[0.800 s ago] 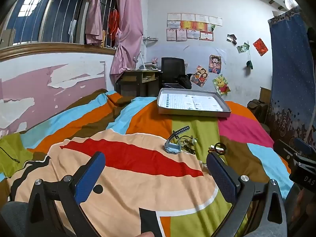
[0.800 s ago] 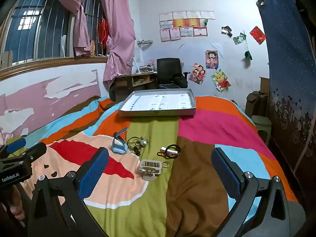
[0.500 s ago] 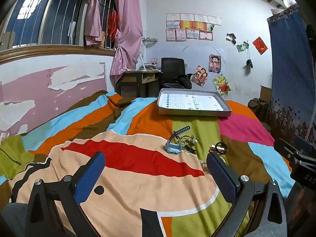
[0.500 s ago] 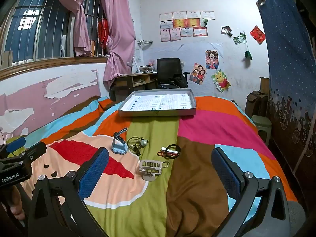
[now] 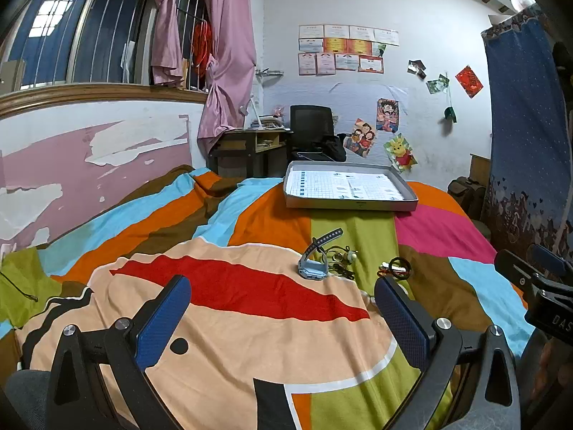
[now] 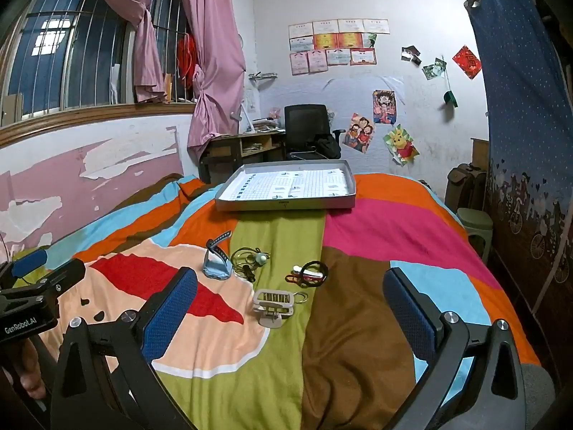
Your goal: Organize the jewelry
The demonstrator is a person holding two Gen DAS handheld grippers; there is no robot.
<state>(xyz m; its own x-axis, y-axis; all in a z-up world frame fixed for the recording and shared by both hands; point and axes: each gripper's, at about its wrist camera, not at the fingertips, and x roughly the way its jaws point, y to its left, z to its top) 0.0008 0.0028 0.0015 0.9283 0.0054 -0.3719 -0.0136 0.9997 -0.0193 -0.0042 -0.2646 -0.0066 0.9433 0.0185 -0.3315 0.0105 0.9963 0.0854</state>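
Left gripper (image 5: pixel 281 308) and right gripper (image 6: pixel 290 302), both spread wide and empty, hover above the striped bedspread (image 6: pixel 376 236), where watch (image 6: pixel 216 263), necklace (image 6: pixel 249 259), bracelets (image 6: pixel 309 273) and clip (image 6: pixel 274 304) lie clustered, well short of the tray (image 6: pixel 286 205).

The left gripper (image 5: pixel 281 315) has eased slightly, so the bedspread (image 5: pixel 250 340) pattern sits a touch lower in its view; the jewelry lies unmoved.
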